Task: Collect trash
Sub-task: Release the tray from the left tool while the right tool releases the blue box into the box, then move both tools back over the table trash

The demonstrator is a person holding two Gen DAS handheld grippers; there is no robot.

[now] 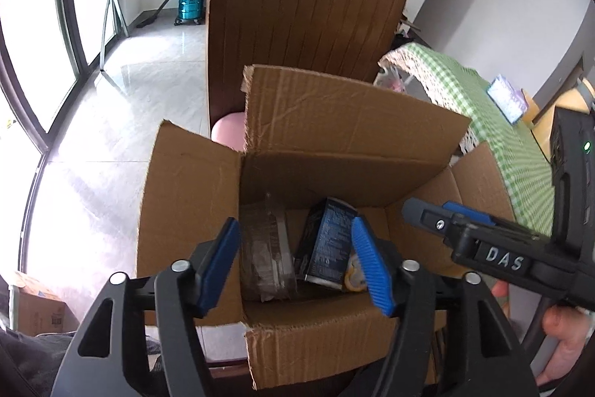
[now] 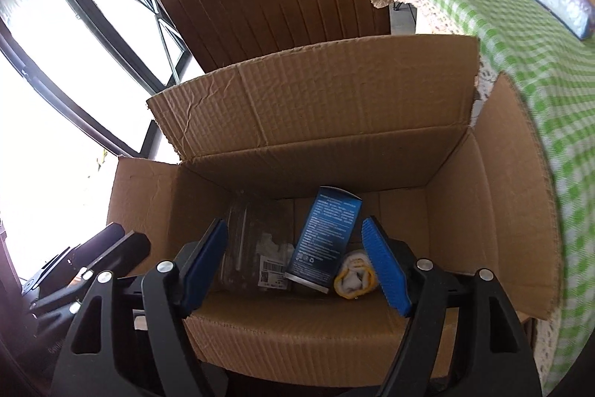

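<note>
1. Left gripper [image 1: 295,266] and right gripper [image 2: 295,265] are both hovering spread and empty over the cardboard box [image 2: 327,121].
2. Blue carton [image 2: 327,240], clear wrapper [image 2: 256,240] and crumpled wad [image 2: 355,278] are lying on the box floor.
3. All are looking light; the carton is looking stiff, so pinch its flat faces.

Blown-out daylight from the left window [image 1: 33,36], fisheye-warped edges, shadowed box [image 2: 334,144] interior.

Print on the dark blue carton [image 2: 327,240] too small to read. Yellow-and-white bundle [image 2: 355,276] half hidden behind a blue pad, identity unclear. Cardboard box [image 1: 334,151] base out of sight; green checked cloth [image 2: 520,36] blurred, cut by the frame edge.
</note>
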